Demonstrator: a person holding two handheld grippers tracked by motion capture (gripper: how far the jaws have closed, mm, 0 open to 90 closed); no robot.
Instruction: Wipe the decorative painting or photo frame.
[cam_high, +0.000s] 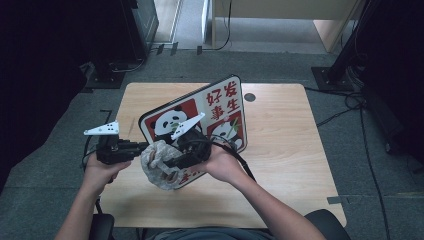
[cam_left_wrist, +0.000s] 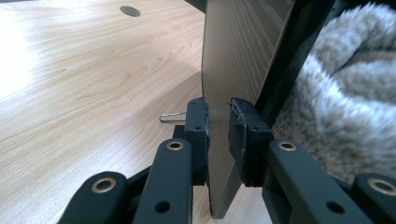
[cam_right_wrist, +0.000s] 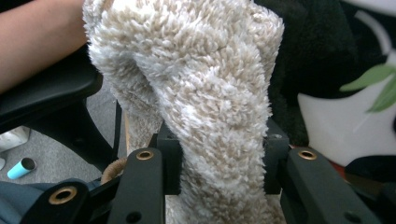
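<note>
Your left gripper (cam_left_wrist: 218, 135) clamps the panda board's (cam_high: 220, 107) 8 o'clock edge, tilted up, while your right gripper (cam_right_wrist: 219, 154) pinches the fluffy cloth (cam_right_wrist: 205, 93) against its face.

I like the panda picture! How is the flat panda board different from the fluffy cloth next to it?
The stiff, flat panda board with red characters stands tilted up off the wooden table; the fluffy beige cloth is soft and bunched into a lump. The board is far larger than the cloth. The left gripper pinches the board's thin edge, while the right gripper squeezes the cloth's thick pile. Both are held by a gripper.
</note>
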